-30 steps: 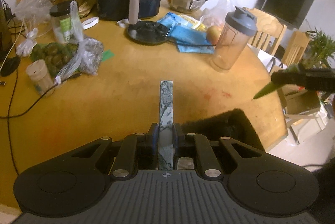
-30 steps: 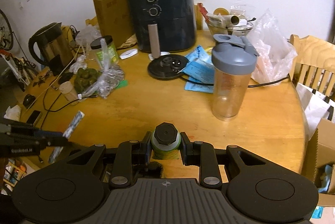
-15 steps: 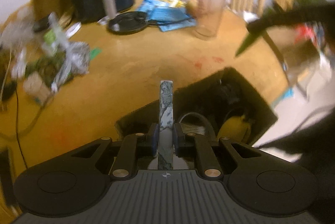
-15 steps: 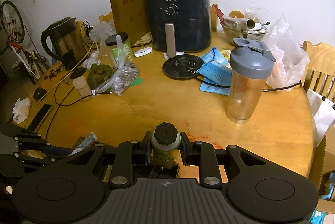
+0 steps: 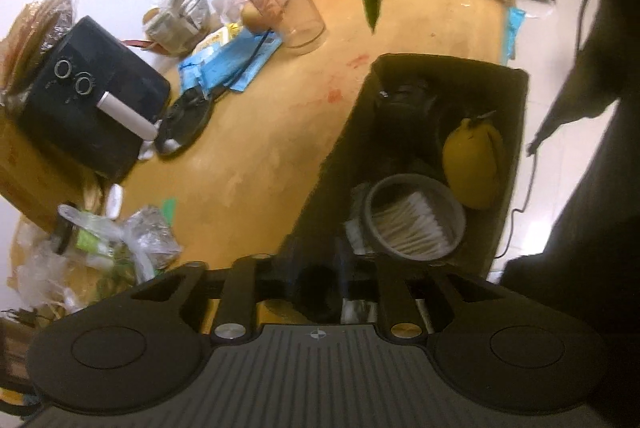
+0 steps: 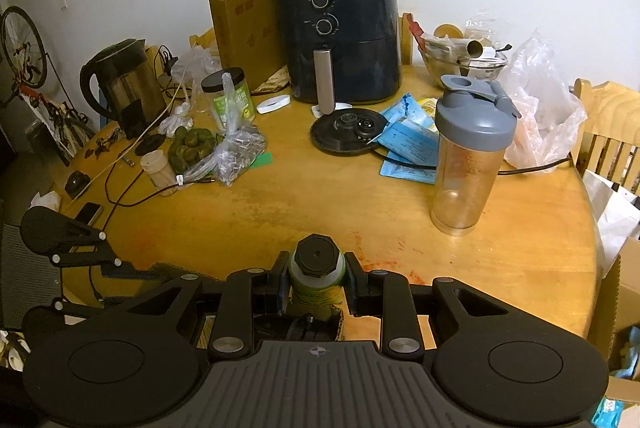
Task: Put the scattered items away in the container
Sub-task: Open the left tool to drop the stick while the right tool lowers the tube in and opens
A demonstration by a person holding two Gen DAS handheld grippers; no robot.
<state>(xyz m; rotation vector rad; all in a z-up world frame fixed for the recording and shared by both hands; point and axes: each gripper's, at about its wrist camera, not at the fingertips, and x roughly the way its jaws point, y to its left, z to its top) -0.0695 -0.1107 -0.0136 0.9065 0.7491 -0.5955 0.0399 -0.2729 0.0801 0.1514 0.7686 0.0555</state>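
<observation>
Right claw (image 6: 316, 286) clamped on small green bottle (image 6: 316, 274), hovering just above dark box (image 5: 512, 132). Rigid, light, probably slick; best held at the body below the cap. Left claw (image 5: 318, 286) spread, empty, over the box.

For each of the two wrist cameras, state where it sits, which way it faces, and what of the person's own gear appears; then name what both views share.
Left wrist: on the left gripper, tilted down over the dark box holding a cotton swab tub; its jaws are apart and empty.
Right wrist: on the right gripper, facing level across the table; its jaws clamp a green bottle, and the left gripper shows at left.
Shared: shaker bottle, air fryer.
</observation>
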